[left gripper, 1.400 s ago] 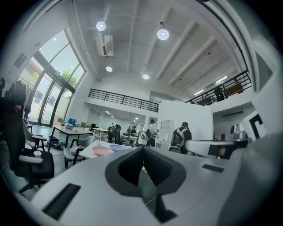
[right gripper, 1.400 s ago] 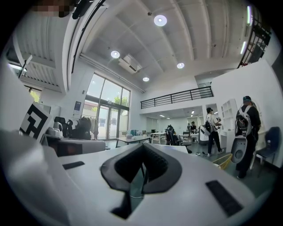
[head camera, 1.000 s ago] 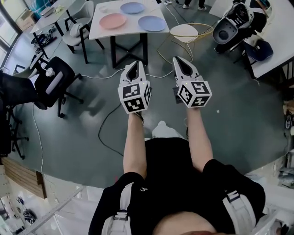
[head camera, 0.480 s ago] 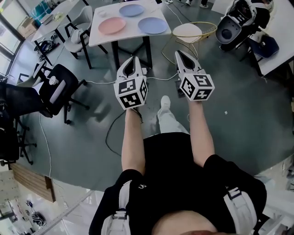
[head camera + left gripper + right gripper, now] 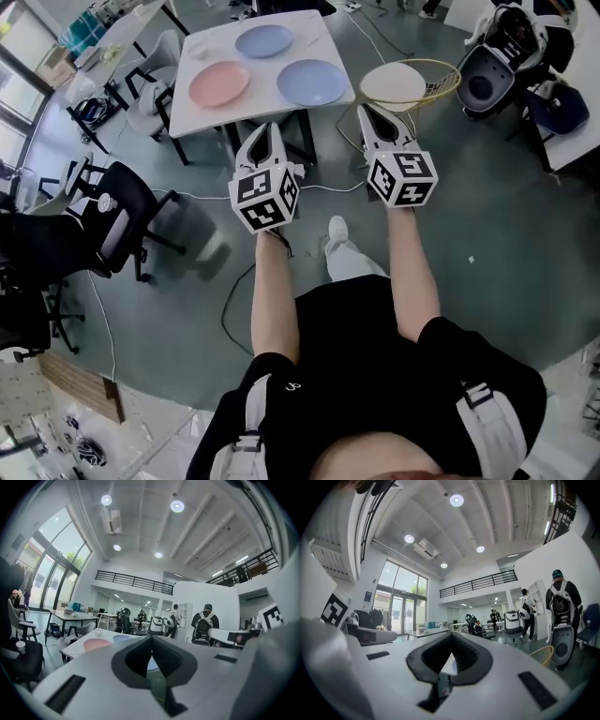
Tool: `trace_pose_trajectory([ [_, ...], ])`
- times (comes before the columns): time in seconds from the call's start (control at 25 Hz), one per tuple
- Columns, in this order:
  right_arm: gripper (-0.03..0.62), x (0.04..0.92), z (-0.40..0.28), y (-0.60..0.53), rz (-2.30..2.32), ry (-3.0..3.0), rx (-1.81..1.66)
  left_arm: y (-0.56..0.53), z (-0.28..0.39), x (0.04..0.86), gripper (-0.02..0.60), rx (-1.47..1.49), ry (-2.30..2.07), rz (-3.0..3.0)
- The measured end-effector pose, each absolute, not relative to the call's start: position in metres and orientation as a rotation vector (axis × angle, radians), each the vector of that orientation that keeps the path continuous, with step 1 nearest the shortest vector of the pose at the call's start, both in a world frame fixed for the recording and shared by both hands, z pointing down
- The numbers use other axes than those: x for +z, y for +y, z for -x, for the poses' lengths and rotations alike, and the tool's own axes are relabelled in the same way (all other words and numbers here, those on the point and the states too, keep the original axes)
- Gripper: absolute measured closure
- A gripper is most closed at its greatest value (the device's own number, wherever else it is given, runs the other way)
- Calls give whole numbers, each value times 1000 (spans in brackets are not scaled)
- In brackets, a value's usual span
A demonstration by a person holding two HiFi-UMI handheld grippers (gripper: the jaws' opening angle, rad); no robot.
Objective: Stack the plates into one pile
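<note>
Grey office flooring surrounds a white surface (image 5: 225,117) on which three plates are laid singly: a pink plate (image 5: 219,83) at the left, a pale blue plate (image 5: 311,82) to its right, and a second blue plate (image 5: 263,40) behind them. None is touching another, so nothing has been stacked yet. Both tools are held short of the surface's near edge, above the floor, presumably because the plates are not yet within reach. The left tool (image 5: 267,131) is seen with its jaws together and nothing between them; the right tool (image 5: 367,112) is likewise closed and empty. A white-topped wire stand (image 5: 405,82) is seen right of the surface, an office chair (image 5: 117,211) to the left.
</note>
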State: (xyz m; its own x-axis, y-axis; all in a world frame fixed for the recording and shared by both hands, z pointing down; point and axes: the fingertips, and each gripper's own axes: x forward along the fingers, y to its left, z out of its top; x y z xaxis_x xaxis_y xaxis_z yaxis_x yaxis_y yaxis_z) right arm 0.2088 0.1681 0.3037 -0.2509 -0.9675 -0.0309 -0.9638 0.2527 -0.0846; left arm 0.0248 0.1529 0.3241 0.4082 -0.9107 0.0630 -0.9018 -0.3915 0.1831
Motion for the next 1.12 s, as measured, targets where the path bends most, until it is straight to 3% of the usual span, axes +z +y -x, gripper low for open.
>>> trace_pose_trajectory([
  [0.28, 586, 352, -276, 37, 1884, 2502, -268, 33, -90, 376, 568, 8, -1598, -2331],
  [0.56, 586, 390, -301, -68, 1821, 2536, -428, -57, -110, 413, 568, 114, -1638, -2210],
  [1.12, 586, 412, -310, -135, 1741, 2574, -544, -106, -110, 434, 568, 265, -1711, -2134],
])
